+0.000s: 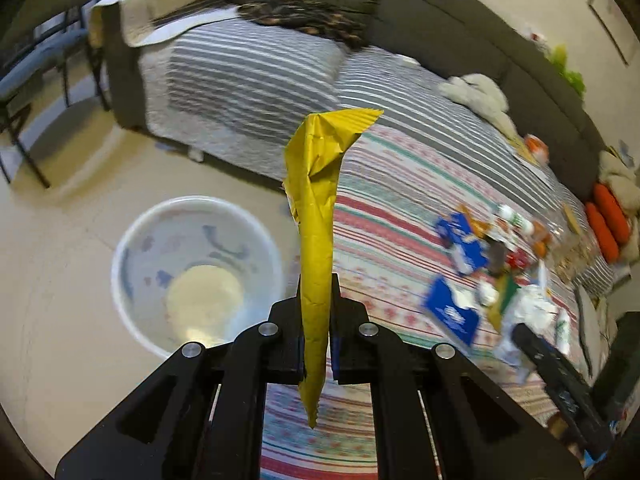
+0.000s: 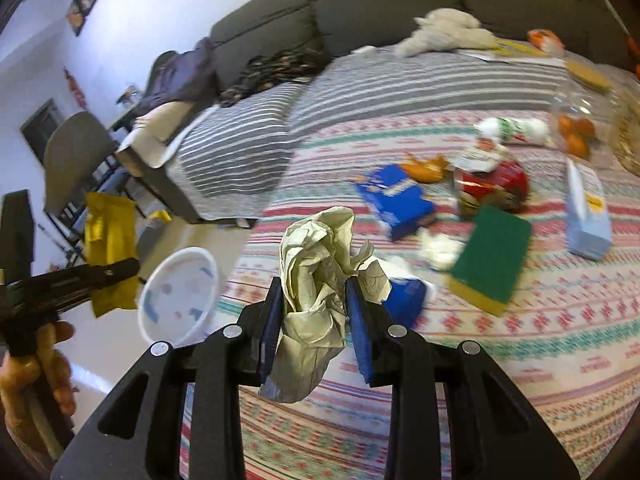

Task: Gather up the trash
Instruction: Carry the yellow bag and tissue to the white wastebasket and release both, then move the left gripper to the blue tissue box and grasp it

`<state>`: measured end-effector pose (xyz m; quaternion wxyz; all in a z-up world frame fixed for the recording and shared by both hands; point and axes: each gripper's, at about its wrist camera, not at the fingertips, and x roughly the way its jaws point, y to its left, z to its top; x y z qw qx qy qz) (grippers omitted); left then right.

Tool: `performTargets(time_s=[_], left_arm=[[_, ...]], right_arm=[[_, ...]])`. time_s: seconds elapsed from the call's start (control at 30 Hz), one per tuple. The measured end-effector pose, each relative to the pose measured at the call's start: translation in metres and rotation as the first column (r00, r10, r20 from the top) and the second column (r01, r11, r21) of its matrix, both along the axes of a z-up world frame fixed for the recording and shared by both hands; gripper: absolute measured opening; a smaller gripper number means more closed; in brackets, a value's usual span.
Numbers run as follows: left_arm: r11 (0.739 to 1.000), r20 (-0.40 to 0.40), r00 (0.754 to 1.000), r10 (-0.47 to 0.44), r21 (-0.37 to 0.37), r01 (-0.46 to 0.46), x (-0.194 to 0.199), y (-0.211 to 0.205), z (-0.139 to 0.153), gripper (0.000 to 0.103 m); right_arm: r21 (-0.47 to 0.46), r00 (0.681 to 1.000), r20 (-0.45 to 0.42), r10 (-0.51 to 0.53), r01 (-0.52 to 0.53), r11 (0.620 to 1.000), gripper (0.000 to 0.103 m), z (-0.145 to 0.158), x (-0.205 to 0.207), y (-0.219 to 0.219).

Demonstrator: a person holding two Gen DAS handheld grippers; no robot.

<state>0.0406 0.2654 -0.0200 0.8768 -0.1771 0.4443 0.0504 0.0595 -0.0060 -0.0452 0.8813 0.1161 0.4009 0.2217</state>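
Note:
My left gripper (image 1: 316,292) is shut on a yellow wrapper (image 1: 316,208) that sticks up between the fingers, held over the edge of the striped blanket beside the white bin (image 1: 136,312) on the floor. In the right wrist view the left gripper (image 2: 120,270) with the yellow wrapper (image 2: 108,228) is at the far left, above and left of the bin (image 2: 160,320). My right gripper (image 2: 312,292) is shut on a crumpled pale paper (image 2: 316,268) above the blanket edge, right of the bin.
More litter lies on the blanket: blue boxes (image 2: 394,200), a red packet (image 2: 492,184), a green sponge (image 2: 492,256), a light blue carton (image 2: 588,216), a white bottle (image 2: 516,128). A grey sofa (image 2: 360,4) stands behind. A chair (image 1: 36,80) stands at the left.

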Motion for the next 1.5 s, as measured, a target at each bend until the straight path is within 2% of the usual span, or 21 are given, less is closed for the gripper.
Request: performTargets(time_s=[0.1, 0.13, 0.2, 0.23, 0.27, 0.33, 0.43, 0.57, 0.6, 0.67, 0.8, 0.93, 1.0, 1.03, 1.07, 1.23, 1.3, 1.5], left_arm=[[0.999, -0.023, 0.999, 0.045, 0.005, -0.045, 0.002, 0.021, -0.007, 0.009], [0.999, -0.028, 0.998, 0.052, 0.008, -0.051, 0.003, 0.024, -0.008, 0.013], [0.997, -0.046, 0.996, 0.082, 0.017, -0.081, 0.003, 0.036, -0.01, 0.026], [0.996, -0.048, 0.995, 0.091, 0.013, -0.091, 0.003, 0.04, -0.011, 0.038], [0.993, -0.048, 0.992, 0.12, 0.004, -0.12, 0.001, 0.048, -0.01, 0.055], [0.989, -0.045, 0.988, 0.151, 0.003, -0.151, -0.003, 0.054, -0.005, 0.071], [0.985, -0.003, 0.985, 0.171, 0.018, -0.171, -0.012, 0.058, 0.012, 0.073], [0.972, 0.059, 0.975, 0.213, 0.087, -0.218, -0.026, 0.062, 0.034, 0.078], [0.958, 0.085, 0.966, 0.243, 0.135, -0.252, -0.032, 0.064, 0.042, 0.078], [0.942, 0.106, 0.956, 0.273, 0.173, -0.288, -0.038, 0.069, 0.047, 0.079], [0.914, 0.147, 0.929, 0.34, 0.183, -0.363, -0.051, 0.088, 0.058, 0.08], [0.901, 0.159, 0.915, 0.371, 0.177, -0.396, -0.059, 0.093, 0.062, 0.081], [0.899, 0.157, 0.913, 0.376, 0.178, -0.4, -0.06, 0.095, 0.062, 0.083], [0.898, 0.156, 0.913, 0.376, 0.18, -0.401, -0.061, 0.094, 0.061, 0.084], [0.898, 0.155, 0.913, 0.376, 0.183, -0.401, -0.06, 0.093, 0.061, 0.084], [0.9, 0.136, 0.923, 0.36, 0.21, -0.382, -0.05, 0.079, 0.056, 0.09], [0.898, 0.134, 0.928, 0.347, 0.238, -0.37, -0.044, 0.067, 0.055, 0.095], [0.886, 0.126, 0.951, 0.283, 0.346, -0.309, -0.025, 0.026, 0.052, 0.096]], right_arm=[[0.006, 0.999, 0.019, 0.043, -0.043, 0.999, 0.032, 0.009, 0.003, 0.027], [0.008, 0.998, 0.025, 0.055, -0.056, 0.998, 0.032, 0.011, 0.003, 0.033], [0.005, 0.995, 0.04, 0.093, -0.093, 0.996, 0.032, 0.016, 0.005, 0.056], [0.003, 0.993, 0.044, 0.108, -0.108, 0.994, 0.032, 0.017, 0.005, 0.065], [0.001, 0.991, 0.047, 0.126, -0.126, 0.992, 0.032, 0.018, 0.005, 0.076], [-0.001, 0.986, 0.052, 0.157, -0.157, 0.988, 0.032, 0.018, 0.004, 0.098], [-0.009, 0.98, 0.041, 0.195, -0.194, 0.981, 0.032, 0.012, 0.007, 0.128], [-0.005, 0.971, 0.007, 0.24, -0.24, 0.971, 0.032, 0.0, 0.014, 0.166], [-0.008, 0.967, 0.002, 0.254, -0.254, 0.967, 0.032, -0.003, 0.015, 0.178], [-0.015, 0.961, -0.003, 0.276, -0.276, 0.961, 0.032, -0.007, 0.015, 0.197], [-0.017, 0.947, -0.015, 0.322, -0.322, 0.947, 0.035, -0.013, 0.016, 0.236], [-0.016, 0.944, -0.031, 0.327, -0.328, 0.945, 0.064, -0.016, 0.017, 0.259], [-0.024, 0.95, -0.036, 0.311, -0.312, 0.95, 0.075, -0.015, 0.018, 0.26], [-0.031, 0.954, -0.037, 0.297, -0.298, 0.954, 0.083, -0.014, 0.018, 0.258], [-0.04, 0.959, -0.036, 0.283, -0.284, 0.958, 0.087, -0.013, 0.018, 0.256], [-0.12, 0.982, -0.015, 0.189, -0.19, 0.974, 0.094, -0.006, 0.025, 0.233], [-0.142, 0.988, 0.012, 0.154, -0.15, 0.978, 0.097, 0.0, 0.026, 0.219], [-0.208, 0.996, 0.079, 0.05, -0.032, 0.978, 0.097, 0.014, 0.032, 0.175]])
